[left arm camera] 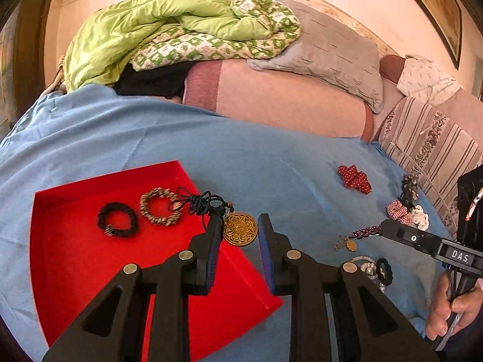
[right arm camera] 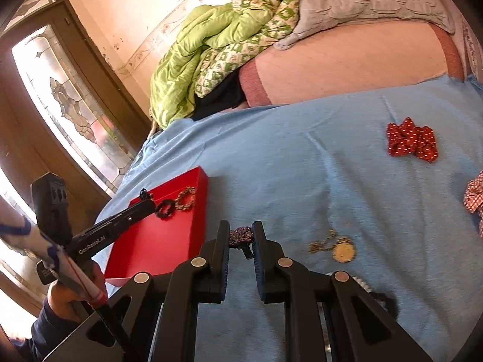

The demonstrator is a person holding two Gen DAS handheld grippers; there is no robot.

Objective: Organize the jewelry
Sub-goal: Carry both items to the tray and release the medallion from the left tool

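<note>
A red tray lies on the blue bedsheet and holds a black scrunchie and a leopard scrunchie. My left gripper is open over the tray's right edge. A round gold pendant on a black knotted cord hangs between its fingers, the cord draped by the left finger. My right gripper has its jaws around a dark purple beaded piece on the sheet, touching it on both sides. The tray also shows in the right wrist view.
On the sheet lie a red dotted scrunchie, a gold chain with oval locket, a checked scrunchie, a pearl bracelet and a black hair tie. Green quilt and grey pillow lie behind.
</note>
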